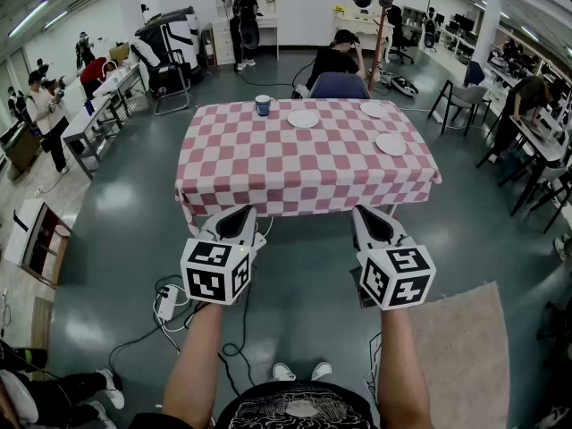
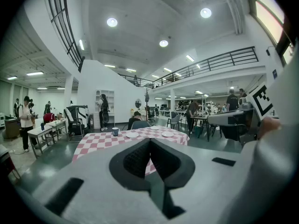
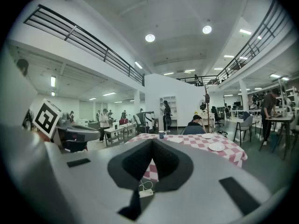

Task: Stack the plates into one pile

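A table with a pink and white checked cloth (image 1: 295, 164) carries three white plates lying apart: one at the back middle (image 1: 303, 119), one at the back right (image 1: 374, 110), one on the right side (image 1: 391, 144). A blue cup (image 1: 263, 105) stands at the back edge. My left gripper (image 1: 241, 213) and right gripper (image 1: 365, 213) hover side by side short of the table's near edge, both shut and holding nothing. The left gripper view shows its jaws (image 2: 150, 141) together, with the plates (image 2: 132, 135) far ahead. In the right gripper view the jaws (image 3: 152, 143) are also together, with a plate (image 3: 216, 146) to the right.
A person in black (image 1: 338, 56) sits behind the table in a blue chair (image 1: 340, 86). A power strip with cables (image 1: 167, 302) lies on the floor at the left, a beige rug (image 1: 465, 356) at the right. Desks, chairs and people stand around the room.
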